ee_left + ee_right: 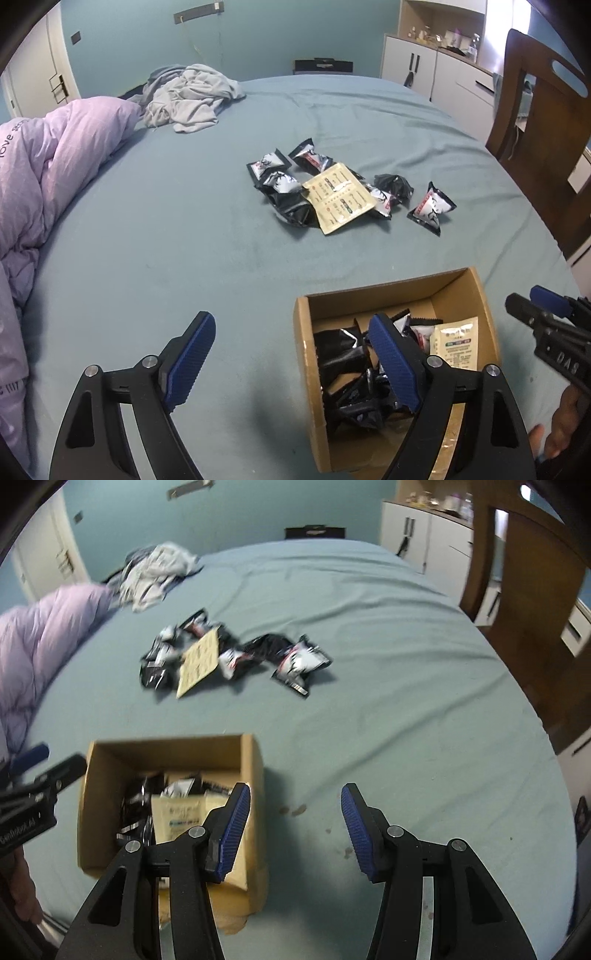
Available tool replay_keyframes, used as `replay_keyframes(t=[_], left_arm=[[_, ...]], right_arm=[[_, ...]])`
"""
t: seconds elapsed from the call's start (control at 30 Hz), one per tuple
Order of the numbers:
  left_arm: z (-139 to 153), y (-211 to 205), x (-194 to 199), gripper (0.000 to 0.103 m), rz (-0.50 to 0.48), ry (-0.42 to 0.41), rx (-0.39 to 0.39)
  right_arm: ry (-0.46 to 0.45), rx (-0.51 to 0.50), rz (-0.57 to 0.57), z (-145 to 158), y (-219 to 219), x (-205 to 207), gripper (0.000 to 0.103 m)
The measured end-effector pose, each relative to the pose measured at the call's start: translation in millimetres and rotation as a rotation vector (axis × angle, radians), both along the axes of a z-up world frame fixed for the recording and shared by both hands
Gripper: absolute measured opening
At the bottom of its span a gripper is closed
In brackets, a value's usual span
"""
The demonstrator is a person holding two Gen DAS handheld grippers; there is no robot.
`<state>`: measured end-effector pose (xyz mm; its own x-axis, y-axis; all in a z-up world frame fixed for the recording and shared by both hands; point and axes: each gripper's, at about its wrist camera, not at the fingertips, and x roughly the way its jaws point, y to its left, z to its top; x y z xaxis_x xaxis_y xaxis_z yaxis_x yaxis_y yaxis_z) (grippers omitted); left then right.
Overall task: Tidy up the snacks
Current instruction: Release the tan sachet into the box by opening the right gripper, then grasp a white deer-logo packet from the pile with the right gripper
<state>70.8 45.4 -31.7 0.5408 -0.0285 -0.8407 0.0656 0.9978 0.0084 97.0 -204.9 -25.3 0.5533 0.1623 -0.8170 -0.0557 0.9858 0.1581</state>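
**Both hand-held grippers empty beside the snack box**

A cardboard box (397, 373) sits on the bed (184, 240), open at the top and partly filled with black snack packets and a cream sachet (455, 345).

The left hand-held gripper (291, 363) hangs with its jaws spread wide and nothing between them. One finger is over the bed just left of the box, the other over the box's inside, above the packets.

The right hand-held gripper (295, 830) is about half open and also holds nothing. Its left finger is in front of the box's right wall (255, 775); the other is over bare sheet to the right of the box.

The loose snack pile (343, 192) lies on the bed well beyond the box's far side, apart from both grippers: black-and-white packets around a flat cream sachet (341, 197), with one packet (432, 208) a little to the right of the rest.
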Motion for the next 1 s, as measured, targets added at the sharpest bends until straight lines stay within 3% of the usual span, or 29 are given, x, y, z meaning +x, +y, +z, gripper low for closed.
replay_keyframes(t=[0.13, 0.23, 0.37, 0.67, 1.0], left_arm=[[4, 6, -2, 0.086, 0.018, -0.003, -0.019], [5, 10, -2, 0.086, 0.028, 0.002, -0.03], [6, 12, -1, 0.086, 0.027, 0.012, -0.055], [7, 18, 1, 0.086, 0.018, 0.021, -0.115], [5, 30, 8, 0.086, 0.037, 0.027, -0.169]], right_arm=[[0.048, 0.01, 0.016, 1, -6, 6, 0.05], [0.091, 0.141, 0.02, 3, -19, 18, 0.05], [0.233, 0.253, 0.058, -9, -28, 55, 0.05], [0.312, 0.146, -0.011, -27, -23, 164, 0.05], [0.347, 0.017, -0.033, -66, 26, 232, 0.05]])
